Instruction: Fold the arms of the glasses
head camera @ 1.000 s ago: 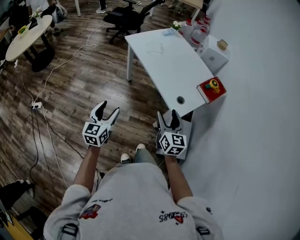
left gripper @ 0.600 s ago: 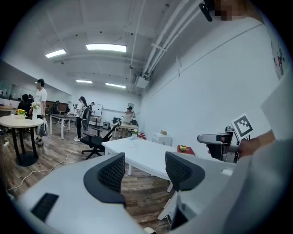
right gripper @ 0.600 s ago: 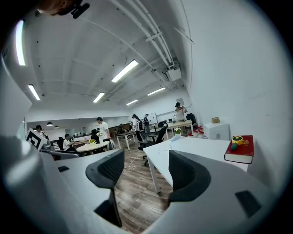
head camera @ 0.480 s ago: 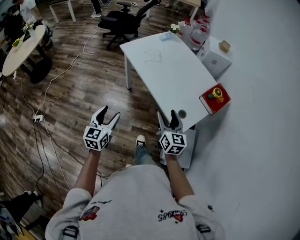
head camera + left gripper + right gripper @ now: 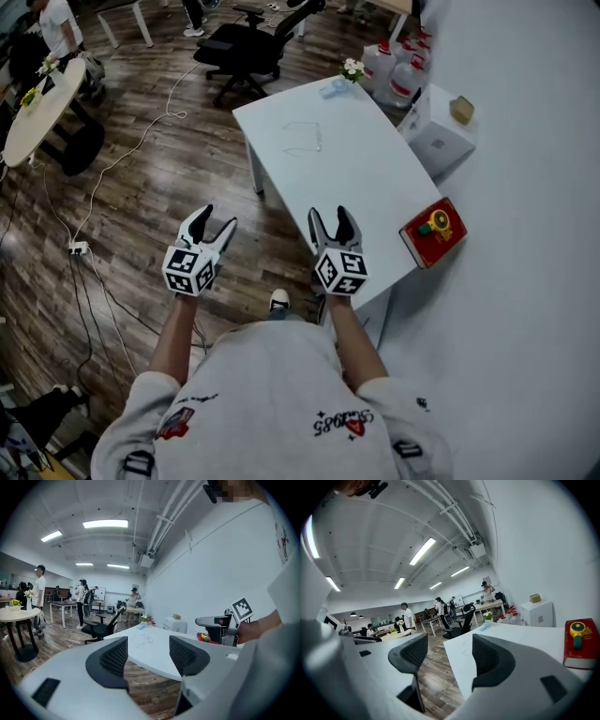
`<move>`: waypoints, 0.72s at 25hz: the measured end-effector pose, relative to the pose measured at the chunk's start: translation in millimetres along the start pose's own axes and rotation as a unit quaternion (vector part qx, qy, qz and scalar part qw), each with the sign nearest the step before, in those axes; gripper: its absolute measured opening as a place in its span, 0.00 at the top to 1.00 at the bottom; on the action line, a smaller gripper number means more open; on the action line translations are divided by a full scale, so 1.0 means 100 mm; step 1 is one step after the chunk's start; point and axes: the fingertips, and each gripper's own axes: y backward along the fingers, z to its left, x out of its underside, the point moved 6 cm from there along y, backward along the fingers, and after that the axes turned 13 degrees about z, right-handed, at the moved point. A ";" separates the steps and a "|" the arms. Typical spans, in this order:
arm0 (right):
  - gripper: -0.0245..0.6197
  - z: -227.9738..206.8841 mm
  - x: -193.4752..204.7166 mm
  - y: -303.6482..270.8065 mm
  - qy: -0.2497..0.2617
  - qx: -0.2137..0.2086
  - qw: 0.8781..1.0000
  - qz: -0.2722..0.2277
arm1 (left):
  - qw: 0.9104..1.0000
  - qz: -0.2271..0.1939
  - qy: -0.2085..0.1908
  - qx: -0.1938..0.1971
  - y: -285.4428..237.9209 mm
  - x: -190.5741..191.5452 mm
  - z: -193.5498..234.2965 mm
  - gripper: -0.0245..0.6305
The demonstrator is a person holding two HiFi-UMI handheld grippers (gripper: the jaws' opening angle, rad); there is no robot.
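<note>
The person has stepped forward, so the left gripper [image 5: 217, 217] now hangs over the wood floor [image 5: 141, 187] and the right gripper [image 5: 330, 216] over the near edge of the white bench [image 5: 366, 178]; folding has not begun. Both grippers are wide open and empty, though the right one's jaws have just eased slightly inward around nothing. The glasses [image 5: 305, 138] lie untouched well ahead, toward the bench's far end.

Glasses [image 5: 305, 138] too small (arms open or folded unclear).

Thin wire-framed glasses [image 5: 318, 142], arms seemingly open, flat on the white table [image 5: 375, 187], toward its far end.
</note>
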 end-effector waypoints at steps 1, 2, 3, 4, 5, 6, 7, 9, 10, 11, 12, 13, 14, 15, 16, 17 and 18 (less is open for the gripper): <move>0.52 -0.04 -0.05 -0.11 0.001 -0.005 1.000 0.001 | 1.000 0.000 0.000 -0.001 -0.09 -0.05 0.03 0.55; 0.52 -0.08 -0.10 -0.20 0.003 -0.009 1.000 0.002 | 1.000 -0.001 0.001 -0.002 -0.17 -0.10 0.05 0.55; 0.52 -0.12 -0.14 -0.29 0.005 -0.011 1.000 0.003 | 1.000 -0.002 0.002 -0.003 -0.24 -0.15 0.08 0.55; 0.52 -0.16 -0.19 -0.37 0.006 -0.013 1.000 0.003 | 1.000 -0.003 0.003 -0.003 -0.31 -0.20 0.11 0.55; 0.52 -0.20 -0.23 -0.45 0.006 -0.015 1.000 0.004 | 1.000 -0.004 0.003 -0.004 -0.37 -0.24 0.14 0.55; 0.52 -0.23 -0.27 -0.52 0.006 -0.016 1.000 0.004 | 1.000 -0.004 0.004 -0.004 -0.43 -0.27 0.18 0.55; 0.53 -0.26 -0.30 -0.59 0.006 -0.017 1.000 0.004 | 1.000 -0.004 0.004 -0.005 -0.49 -0.30 0.21 0.55; 0.53 -0.33 -0.34 -0.73 0.007 -0.018 1.000 0.007 | 1.000 -0.004 0.005 -0.004 -0.63 -0.35 0.27 0.55; 0.53 -0.36 -0.37 -0.80 0.007 -0.018 1.000 0.007 | 1.000 -0.005 0.006 -0.002 -0.70 -0.38 0.31 0.55; 0.53 -0.40 -0.40 -0.87 0.006 -0.016 1.000 0.008 | 1.000 -0.006 0.006 0.001 -0.78 -0.42 0.34 0.55; 0.53 -0.42 -0.42 -0.93 0.006 -0.014 1.000 0.008 | 1.000 -0.006 0.005 0.005 -0.86 -0.46 0.37 0.55; 0.53 -0.45 -0.45 -1.01 0.005 -0.012 1.000 0.009 | 1.000 -0.006 0.004 0.009 -0.95 -0.49 0.42 0.55; 0.54 -0.47 -0.47 -1.09 0.005 -0.010 1.000 0.011 | 1.000 -0.006 0.004 0.012 -1.04 -0.52 0.48 0.55; 0.55 -0.49 -0.49 -1.18 0.005 -0.009 1.000 0.014 | 1.000 -0.006 0.004 0.015 -1.14 -0.56 0.54 0.55; 0.55 -0.51 -0.51 -1.27 0.006 -0.006 1.000 0.016 | 1.000 -0.006 0.005 0.019 -1.24 -0.60 0.61 0.55; 0.55 -0.53 -0.54 -1.37 0.006 -0.001 1.000 0.018 | 1.000 -0.007 0.006 0.025 -1.36 -0.64 0.67 0.55; 0.55 -0.56 -0.58 -1.48 0.005 0.006 1.000 0.017 | 0.999 -0.007 0.004 0.031 -1.48 -0.70 0.73 0.55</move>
